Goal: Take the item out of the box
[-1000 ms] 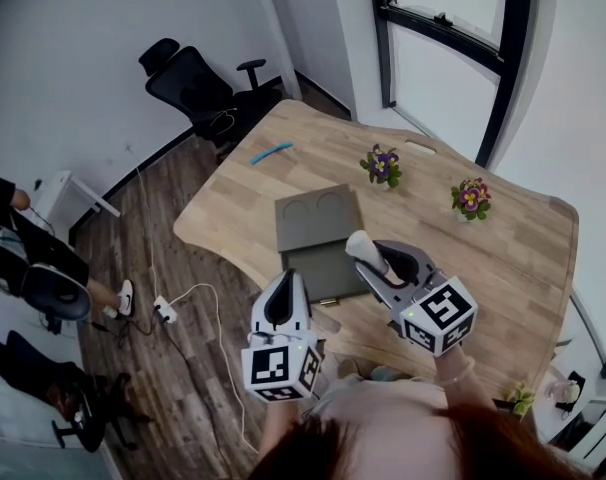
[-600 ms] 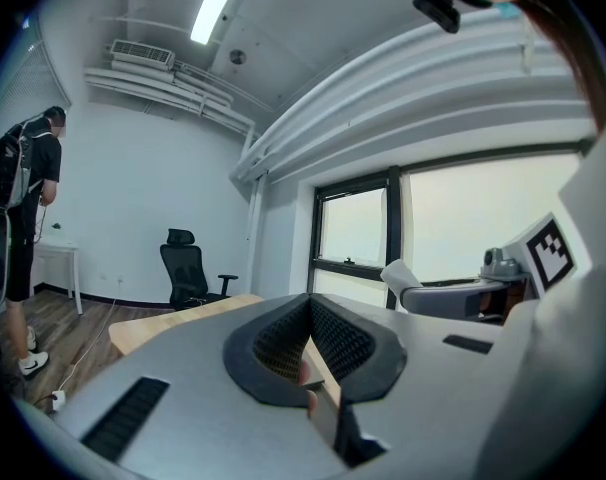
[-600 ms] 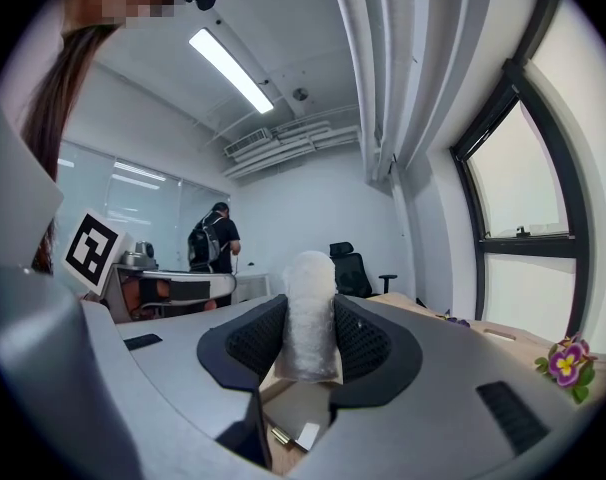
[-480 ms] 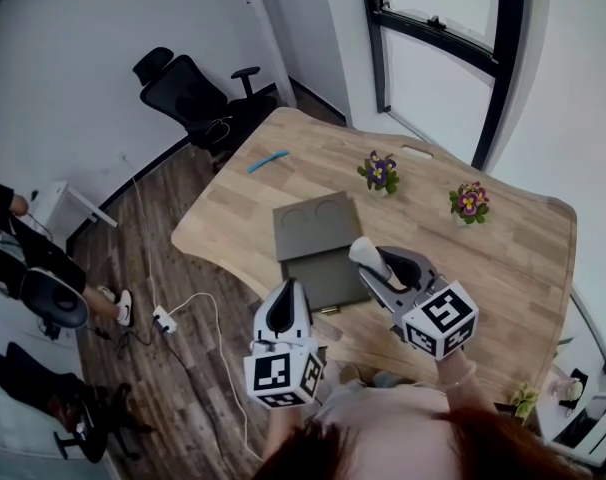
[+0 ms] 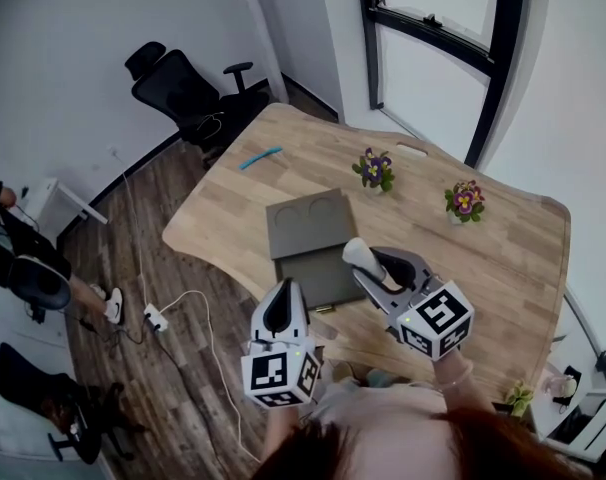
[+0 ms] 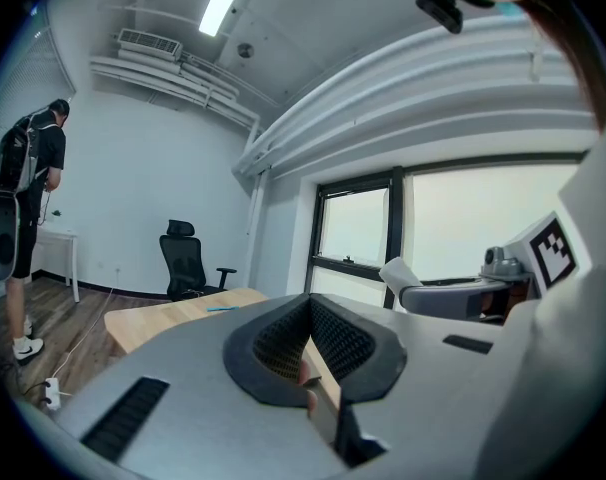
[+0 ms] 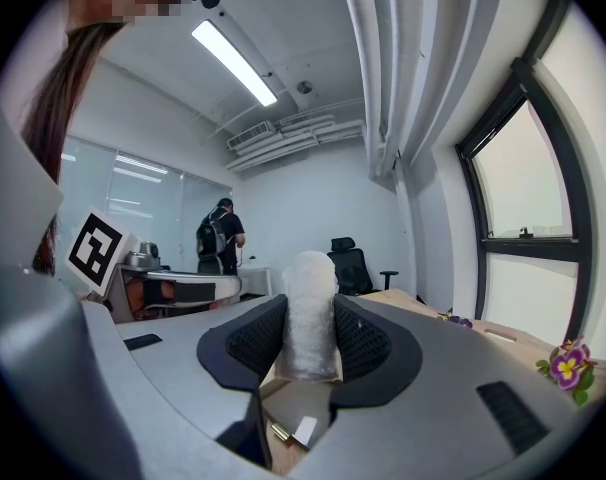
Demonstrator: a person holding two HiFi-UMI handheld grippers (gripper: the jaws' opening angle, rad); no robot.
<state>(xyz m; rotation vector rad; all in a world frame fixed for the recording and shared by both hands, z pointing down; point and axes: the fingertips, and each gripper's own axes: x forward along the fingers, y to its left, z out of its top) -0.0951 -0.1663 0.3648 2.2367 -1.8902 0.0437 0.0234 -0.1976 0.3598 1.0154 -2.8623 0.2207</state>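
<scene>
The bench (image 5: 503, 258) is pale, honey-toned wood with faint plank seams. The box (image 5: 308, 230) is a dull grey-green all over. The roll (image 5: 359, 252) is frosty white. The left claw (image 5: 281, 306) and right claw (image 5: 371, 265) are light grey, ribbed black inside the jaws, with black square markers on white. At 1 o'clock from the box, one flower pot (image 5: 375, 170) shows purple and yellow; at 2 o'clock another pot (image 5: 464, 201) shows pink, yellow and green. At 11 o'clock lies a bright blue strip (image 5: 258, 157). The chair (image 5: 178, 88) is black and the floor (image 5: 133, 228) is dark brown planks
</scene>
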